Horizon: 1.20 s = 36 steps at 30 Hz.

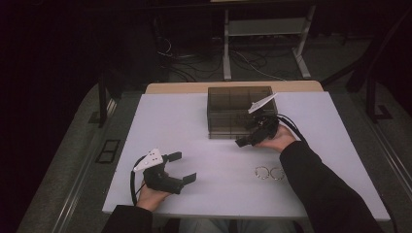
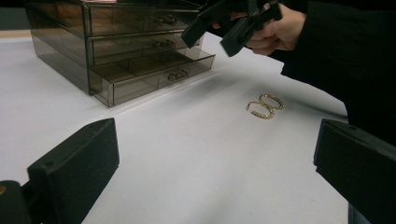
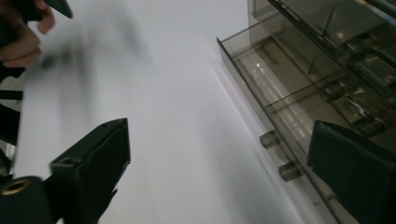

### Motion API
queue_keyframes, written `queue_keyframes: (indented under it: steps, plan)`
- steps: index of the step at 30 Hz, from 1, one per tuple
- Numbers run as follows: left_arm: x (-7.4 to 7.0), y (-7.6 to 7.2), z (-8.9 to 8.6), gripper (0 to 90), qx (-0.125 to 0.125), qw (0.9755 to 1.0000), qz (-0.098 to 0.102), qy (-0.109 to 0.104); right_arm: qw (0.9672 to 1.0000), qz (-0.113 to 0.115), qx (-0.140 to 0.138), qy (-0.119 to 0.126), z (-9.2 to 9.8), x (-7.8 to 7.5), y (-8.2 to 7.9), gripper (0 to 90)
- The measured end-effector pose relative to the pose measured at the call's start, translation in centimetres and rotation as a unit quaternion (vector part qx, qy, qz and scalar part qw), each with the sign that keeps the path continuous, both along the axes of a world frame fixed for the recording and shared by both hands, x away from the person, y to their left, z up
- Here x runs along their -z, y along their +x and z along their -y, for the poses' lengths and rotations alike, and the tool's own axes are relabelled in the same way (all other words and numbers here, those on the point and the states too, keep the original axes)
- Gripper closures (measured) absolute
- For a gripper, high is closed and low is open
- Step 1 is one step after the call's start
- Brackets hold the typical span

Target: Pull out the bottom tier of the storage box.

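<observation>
Both tongs open, empty. Swing right gripper (image 1: 245, 141) from pulled-out bottom drawer (image 2: 154, 77) toward hoop earrings (image 1: 270, 173); pinch one rim. Left gripper (image 1: 182, 167) idle.

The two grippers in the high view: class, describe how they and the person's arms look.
Each gripper, left and right, is black with two blocky jaws, a pale three-cornered plate on top and a trailing black cable. The left plate bears small dark dots. Both arms wear dark long sleeves.

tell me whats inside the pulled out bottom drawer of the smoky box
The bottom drawer shows only bare dividers, nothing lying in its open front part. The rear, under the upper drawers, is too murky to tell.
</observation>
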State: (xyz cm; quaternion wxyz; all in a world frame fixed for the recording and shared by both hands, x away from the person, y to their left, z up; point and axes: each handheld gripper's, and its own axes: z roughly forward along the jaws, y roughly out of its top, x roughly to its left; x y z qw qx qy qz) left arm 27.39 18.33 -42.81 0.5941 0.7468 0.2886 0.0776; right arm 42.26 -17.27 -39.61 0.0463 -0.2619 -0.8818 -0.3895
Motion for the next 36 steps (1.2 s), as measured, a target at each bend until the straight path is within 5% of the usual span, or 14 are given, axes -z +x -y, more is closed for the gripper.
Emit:
queue_keyframes:
  steps: [15,36]
  plan:
    - [0.0,0.0,-0.1,0.0,-0.004,1.0,0.001,-0.001,0.9988,0.04,0.006,-0.029,-0.3,1.4,1.1,37.8]
    - [0.0,0.0,0.0,0.0,-0.002,1.0,0.002,0.001,0.9982,0.036,-0.005,-0.047,-0.6,2.5,2.2,63.9]
